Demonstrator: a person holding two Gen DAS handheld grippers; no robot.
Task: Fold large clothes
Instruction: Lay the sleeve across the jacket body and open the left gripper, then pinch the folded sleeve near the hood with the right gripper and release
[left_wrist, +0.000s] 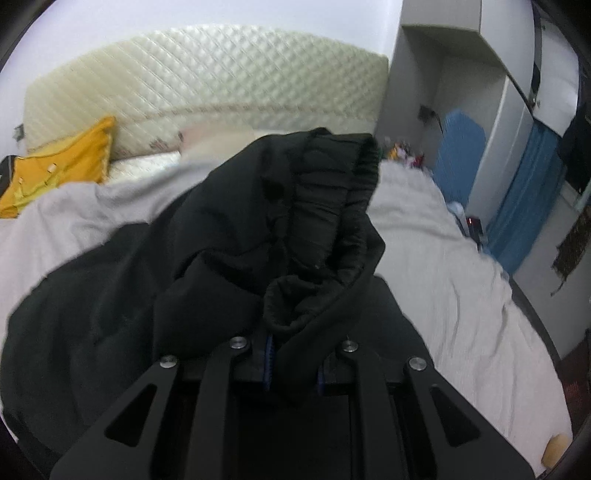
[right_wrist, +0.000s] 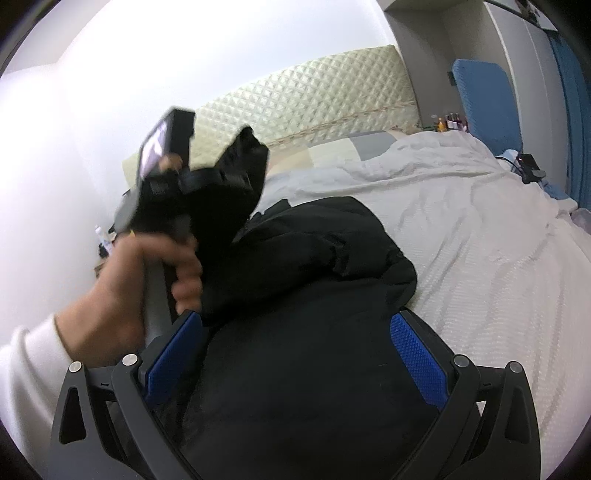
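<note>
Black padded jacket (left_wrist: 236, 236), matte fabric, quilted lining and a ribbed cuff or hem band (left_wrist: 364, 162) showing at the raised end; bulky, crumpled, no neat fold visible. It lies across a bed covered by a white blanket (left_wrist: 443, 258), one part spread flat over the blanket, another part lifted off it. Left gripper (left_wrist: 293, 373): fingers drawn close together with a thick bunch of the jacket pinched between the blue pads (left_wrist: 269, 354); cloth drapes over and hides the fingertips. From the right wrist view, the same gripper (right_wrist: 207, 192) appears lifted above the bed in the person's left hand (right_wrist: 147, 280), jacket end hanging from it, image blurred. Right gripper (right_wrist: 295, 354): fingers spread wide, blue pads (right_wrist: 417, 354) well apart on either side of the jacket's main mass, which lies between and under them; whether the pads touch the cloth cannot be told. Surroundings: cream quilted headboard (left_wrist: 207, 81) at the far end of the bed, yellow cushion (left_wrist: 62, 166) beside it, blue panel (right_wrist: 484, 99) against the far wall near small bottles (right_wrist: 452, 121).
</note>
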